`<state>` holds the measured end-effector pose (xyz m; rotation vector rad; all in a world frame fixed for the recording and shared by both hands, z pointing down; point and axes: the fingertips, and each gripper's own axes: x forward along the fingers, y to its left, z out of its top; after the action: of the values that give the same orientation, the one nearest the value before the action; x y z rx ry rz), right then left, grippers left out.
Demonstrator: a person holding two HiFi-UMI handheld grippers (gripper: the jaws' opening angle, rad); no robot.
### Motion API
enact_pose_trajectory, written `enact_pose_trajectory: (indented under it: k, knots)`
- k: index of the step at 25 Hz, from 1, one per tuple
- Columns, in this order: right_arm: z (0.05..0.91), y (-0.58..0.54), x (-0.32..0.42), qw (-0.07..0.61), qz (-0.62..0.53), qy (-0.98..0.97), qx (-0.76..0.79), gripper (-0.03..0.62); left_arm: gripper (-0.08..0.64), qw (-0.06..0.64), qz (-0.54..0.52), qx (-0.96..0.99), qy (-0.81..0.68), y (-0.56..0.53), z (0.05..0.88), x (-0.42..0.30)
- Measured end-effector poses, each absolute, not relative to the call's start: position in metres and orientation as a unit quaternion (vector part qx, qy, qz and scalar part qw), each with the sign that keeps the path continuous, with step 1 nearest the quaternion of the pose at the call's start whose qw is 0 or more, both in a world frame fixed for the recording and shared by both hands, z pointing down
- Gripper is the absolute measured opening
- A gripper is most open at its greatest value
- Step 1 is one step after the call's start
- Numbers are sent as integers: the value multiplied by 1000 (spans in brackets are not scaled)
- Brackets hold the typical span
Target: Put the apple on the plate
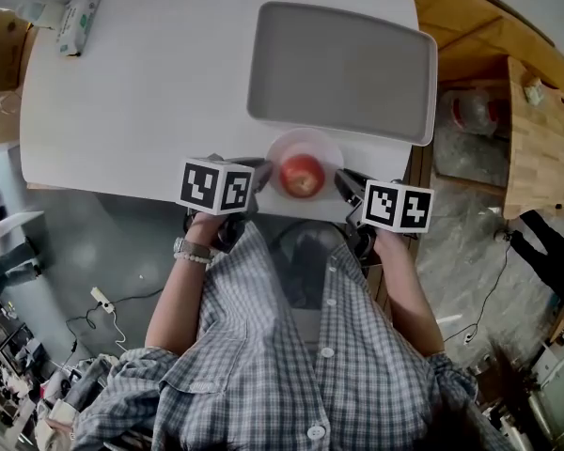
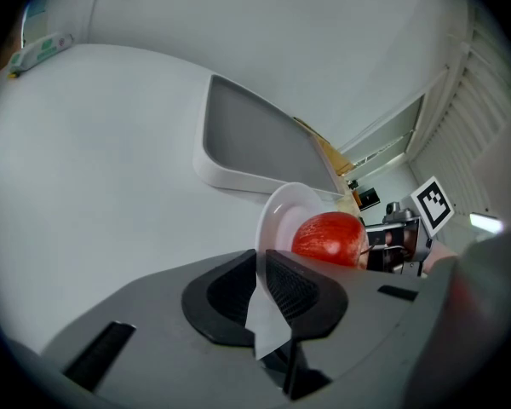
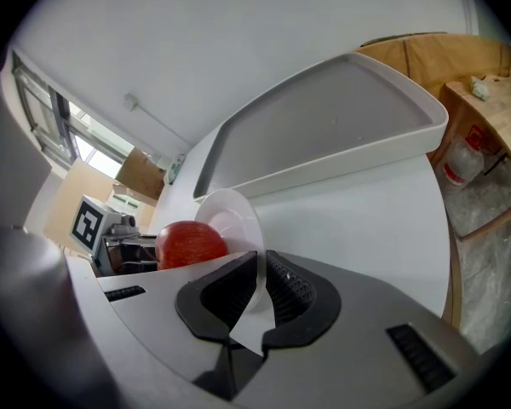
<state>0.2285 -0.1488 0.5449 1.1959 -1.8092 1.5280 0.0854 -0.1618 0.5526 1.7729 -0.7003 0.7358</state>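
At near edge of bench, apple sits on small white plate, so task looks done; only letting go left, I'd say. Left claw & right claw each pinch plate rim, opp. sides. Grey tray just behind. Wipes pack at far corner: print unreadable.

The left gripper's grey body is hiding the plate's near rim and the apple's underside; the right gripper's body is doing likewise in its own view. The packet at the desk's far left corner is showing print too small to read.
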Motion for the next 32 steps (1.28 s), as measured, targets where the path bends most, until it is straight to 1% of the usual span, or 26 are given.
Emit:
enact_pose_trajectory:
  k: [17,32]
  knots:
    - [518,-162,227,237,566,-673,414,46,41,524,304,738,-296,-177,527,85]
    - [497,-198,253,187,574,-664,442,44,41,500,302,761,-283,-222,505,111]
